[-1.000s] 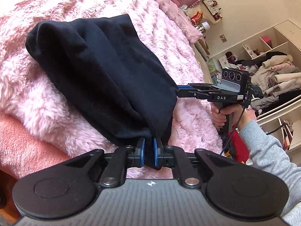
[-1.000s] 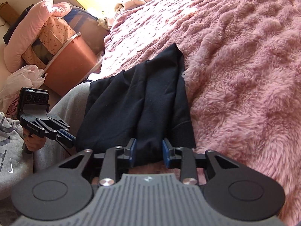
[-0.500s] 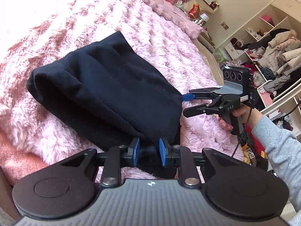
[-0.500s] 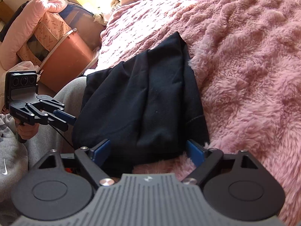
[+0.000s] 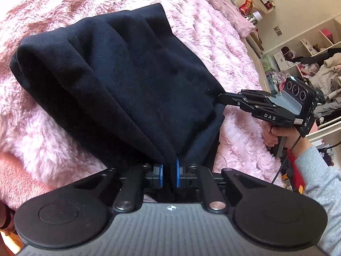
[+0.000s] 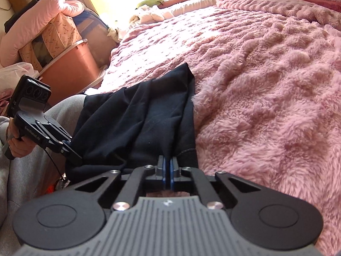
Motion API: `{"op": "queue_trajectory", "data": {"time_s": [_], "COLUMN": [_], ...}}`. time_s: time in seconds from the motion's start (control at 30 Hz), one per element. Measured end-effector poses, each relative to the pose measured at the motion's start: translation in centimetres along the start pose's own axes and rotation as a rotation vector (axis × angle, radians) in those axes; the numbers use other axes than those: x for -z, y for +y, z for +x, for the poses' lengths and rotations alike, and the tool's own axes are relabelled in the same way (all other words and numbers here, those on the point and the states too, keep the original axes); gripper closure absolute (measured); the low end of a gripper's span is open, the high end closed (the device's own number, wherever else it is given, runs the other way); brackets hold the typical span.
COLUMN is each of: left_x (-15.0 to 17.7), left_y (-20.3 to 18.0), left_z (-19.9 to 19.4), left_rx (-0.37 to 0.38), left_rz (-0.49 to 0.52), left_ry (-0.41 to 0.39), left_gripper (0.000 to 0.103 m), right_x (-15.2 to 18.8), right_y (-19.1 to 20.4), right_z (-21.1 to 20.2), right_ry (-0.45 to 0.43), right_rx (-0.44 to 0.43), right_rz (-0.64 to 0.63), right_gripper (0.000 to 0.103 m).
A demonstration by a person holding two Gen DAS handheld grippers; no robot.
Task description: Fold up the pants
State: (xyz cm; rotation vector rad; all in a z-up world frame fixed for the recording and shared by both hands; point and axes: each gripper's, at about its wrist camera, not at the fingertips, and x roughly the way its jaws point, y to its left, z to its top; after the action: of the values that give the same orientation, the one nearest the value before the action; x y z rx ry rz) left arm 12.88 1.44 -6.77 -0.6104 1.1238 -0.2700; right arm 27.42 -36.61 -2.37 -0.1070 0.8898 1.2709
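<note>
left gripper [image 5: 167, 176] just closed, clamping pants [image 5: 119, 81] edge | right gripper [image 6: 168, 171] clamped on other corner | risk: thin bites slip, bundle sags off blanket [image 6: 266, 85] edge

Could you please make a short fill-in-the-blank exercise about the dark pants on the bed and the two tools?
1. The pants lie on a fluffy blanket whose colour is ____.
2. The left tool is shut on an edge of the ____.
3. The right tool is ____ on the cloth, not open.
4. Beside the bed stands a ____ storage bin stuffed with bedding.

Missing words: pink; pants; shut; brown
</note>
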Motion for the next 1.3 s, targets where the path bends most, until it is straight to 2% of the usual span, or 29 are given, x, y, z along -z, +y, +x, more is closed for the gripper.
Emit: {"op": "queue_trajectory", "data": {"time_s": [0.07,0.2,0.27,0.33,0.37,0.4,0.43,0.47,0.5,0.53,0.57,0.67,0.77,0.8,0.83,0.87,0.9,0.93,0.97,1.0,1.07,1.17,1.2,1.23,1.27,1.3], "left_x": [0.4,0.6,0.6,0.8,0.9,0.6,0.5,0.4,0.3,0.1,0.0,-0.7,-1.7,-1.9,-2.1,-2.0,-2.0,-2.1,-2.2,-2.2,-1.9,-1.5,-1.4,-1.3,-1.1,-0.8], "left_y": [-0.2,0.4,0.8,1.7,2.2,2.6,2.9,3.2,3.4,3.6,3.9,5.5,7.5,7.9,8.5,9.0,9.5,9.7,9.7,9.4,9.2,9.2,9.1,8.9,8.7,8.5], "left_z": [-0.5,-1.0,-0.9,-1.0,-1.1,-1.2,-1.6,-2.4,-3.1,-3.9,-4.6,-6.2,-6.0,-5.6,-5.3,-5.0,-4.7,-4.4,-4.1,-3.9,-3.9,-4.1,-4.3,-4.6,-5.0,-5.5], "left_rx": [0.003,0.067,0.08,0.134,0.162,0.185,0.191,0.181,0.162,0.14,0.115,0.053,0.079,0.078,0.077,0.084,0.099,0.103,0.085,0.047,-0.042,-0.076,-0.086,-0.107,-0.135,-0.166], "left_rz": [0.002,-0.035,-0.015,-0.051,-0.073,-0.08,-0.083,-0.08,-0.07,-0.06,-0.054,-0.091,-0.201,-0.228,-0.26,-0.295,-0.317,-0.322,-0.297,-0.262,-0.207,-0.196,-0.179,-0.159,-0.14,-0.132], "left_ry": [0.014,0.023,0.034,0.023,0.031,0.039,0.035,0.009,-0.018,-0.047,-0.077,-0.174,-0.201,-0.201,-0.205,-0.206,-0.201,-0.187,-0.164,-0.139,-0.118,-0.107,-0.105,-0.1,-0.105,-0.121], "left_gripper": [0.092,0.092,0.089,0.077,0.063,0.056,0.044,0.041,0.04,0.039,0.038,0.037,0.041,0.042,0.045,0.053,0.058,0.071,0.09,0.097,0.099,0.098,0.093,0.076,0.057,0.046], "right_x": [-0.1,-0.2,-0.2,-0.4,-0.6,-1.0,-1.5,-2.2,-2.9,-3.7,-4.4,-6.1,-6.9,-7.1,-7.2,-7.2,-7.2,-7.1,-7.0,-6.9,-6.5,-6.7,-6.8,-6.9,-7.0,-7.0], "right_y": [-0.4,-1.0,-1.4,-1.7,-1.4,-1.0,-0.6,-0.2,0.3,0.9,1.4,2.3,2.4,2.5,2.6,2.6,2.4,2.1,2.0,2.1,1.7,1.5,1.9,2.2,2.4,2.3], "right_z": [0.1,-0.1,-0.6,-1.8,-2.5,-3.3,-3.7,-3.7,-3.4,-2.7,-1.8,1.5,4.9,6.2,7.4,8.3,9.0,9.5,9.6,9.7,9.6,9.2,8.9,8.4,7.8,7.3], "right_ry": [0.004,0.012,0.015,-0.026,-0.069,-0.123,-0.157,-0.172,-0.169,-0.148,-0.123,-0.042,0.011,0.04,0.062,0.08,0.094,0.094,0.08,0.07,0.066,0.057,0.04,0.021,0.004,-0.001], "right_rx": [0.012,0.037,0.101,0.082,0.062,0.021,-0.007,-0.036,-0.062,-0.093,-0.11,-0.065,-0.022,0.017,0.052,0.087,0.114,0.13,0.157,0.205,0.248,0.26,0.268,0.27,0.268,0.254], "right_rz": [-0.002,0.012,0.046,0.097,0.1,0.109,0.128,0.144,0.142,0.129,0.113,0.068,0.075,0.064,0.05,0.04,0.039,0.043,0.032,0.0,-0.029,0.02,0.005,0.002,0.015,0.045], "right_gripper": [0.103,0.103,0.103,0.103,0.103,0.102,0.092,0.081,0.054,0.043,0.044,0.043,0.045,0.049,0.06,0.072,0.075,0.079,0.091,0.101,0.103,0.103,0.103,0.096,0.064,0.039]}}
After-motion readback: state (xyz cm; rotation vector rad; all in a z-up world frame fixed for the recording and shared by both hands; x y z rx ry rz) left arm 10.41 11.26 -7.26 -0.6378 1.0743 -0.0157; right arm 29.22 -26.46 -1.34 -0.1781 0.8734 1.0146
